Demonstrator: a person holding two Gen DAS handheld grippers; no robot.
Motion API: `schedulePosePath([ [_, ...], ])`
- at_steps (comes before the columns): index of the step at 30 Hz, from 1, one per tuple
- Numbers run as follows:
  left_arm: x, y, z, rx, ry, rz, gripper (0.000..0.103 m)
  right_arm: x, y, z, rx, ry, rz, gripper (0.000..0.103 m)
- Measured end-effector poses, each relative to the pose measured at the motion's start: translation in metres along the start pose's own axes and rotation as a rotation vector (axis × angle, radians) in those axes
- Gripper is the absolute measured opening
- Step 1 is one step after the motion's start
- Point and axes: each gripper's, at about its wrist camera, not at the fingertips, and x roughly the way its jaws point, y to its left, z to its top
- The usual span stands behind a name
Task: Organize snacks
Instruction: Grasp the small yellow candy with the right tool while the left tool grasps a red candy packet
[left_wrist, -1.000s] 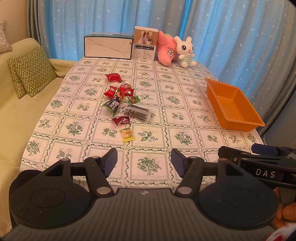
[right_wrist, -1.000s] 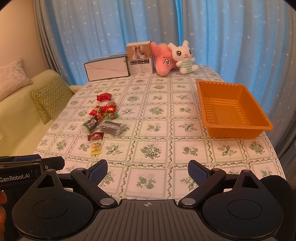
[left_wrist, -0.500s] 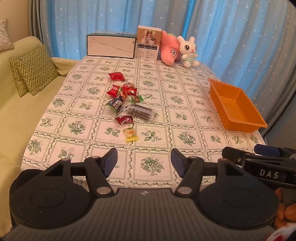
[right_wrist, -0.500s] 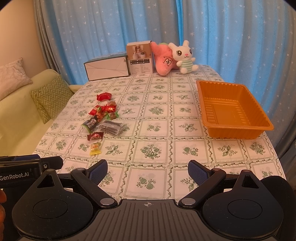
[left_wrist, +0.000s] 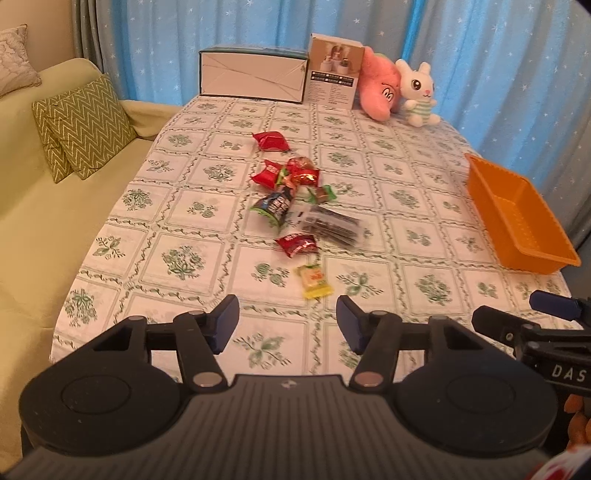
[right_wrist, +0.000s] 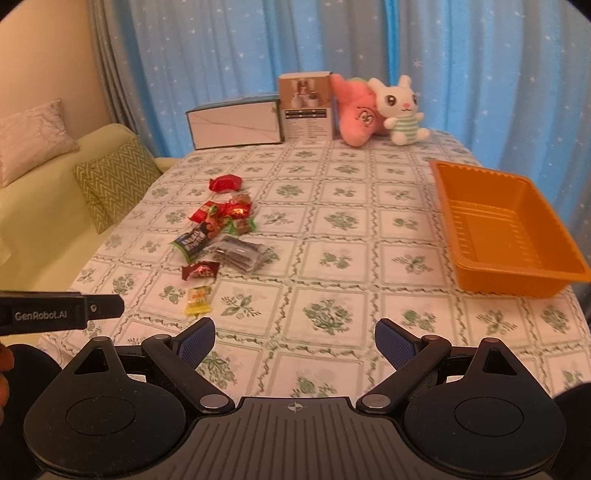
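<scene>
The right claw (right_wrist: 294, 341) is hovering, blue pads apart (nothing between them), over the counter (right_wrist: 332, 236); snack packets (right_wrist: 221, 236) are lying well apart from the orange tray (right_wrist: 517, 284).

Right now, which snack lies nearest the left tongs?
The yellow candy packet, the only yellow wrapper, lying alone at the near end of the snack cluster, just beyond the left tongs.

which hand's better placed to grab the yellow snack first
Left. The left gripper faces the yellow snack just ahead of its empty, closing jaws. The right gripper points at bare tablecloth, the snack off to its left.
</scene>
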Motion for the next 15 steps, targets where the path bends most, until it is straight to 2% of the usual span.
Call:
schedulePosePath([
  [1,0.005,0.004,0.003,0.008,0.003,0.001,0.054,0.005,0.003,0.001,-0.007,0.0,0.006,0.092],
  [3,0.016,0.011,0.009,0.036,0.008,0.001,0.053,0.017,0.011,0.005,-0.02,0.0,0.017,0.083],
  [7,0.038,0.025,0.024,0.1,0.019,-0.026,0.052,0.047,0.028,0.008,-0.029,0.013,0.039,0.078],
  [15,0.07,0.057,0.046,0.181,0.037,-0.067,0.051,0.105,0.065,0.01,-0.058,0.054,0.102,0.058],
])
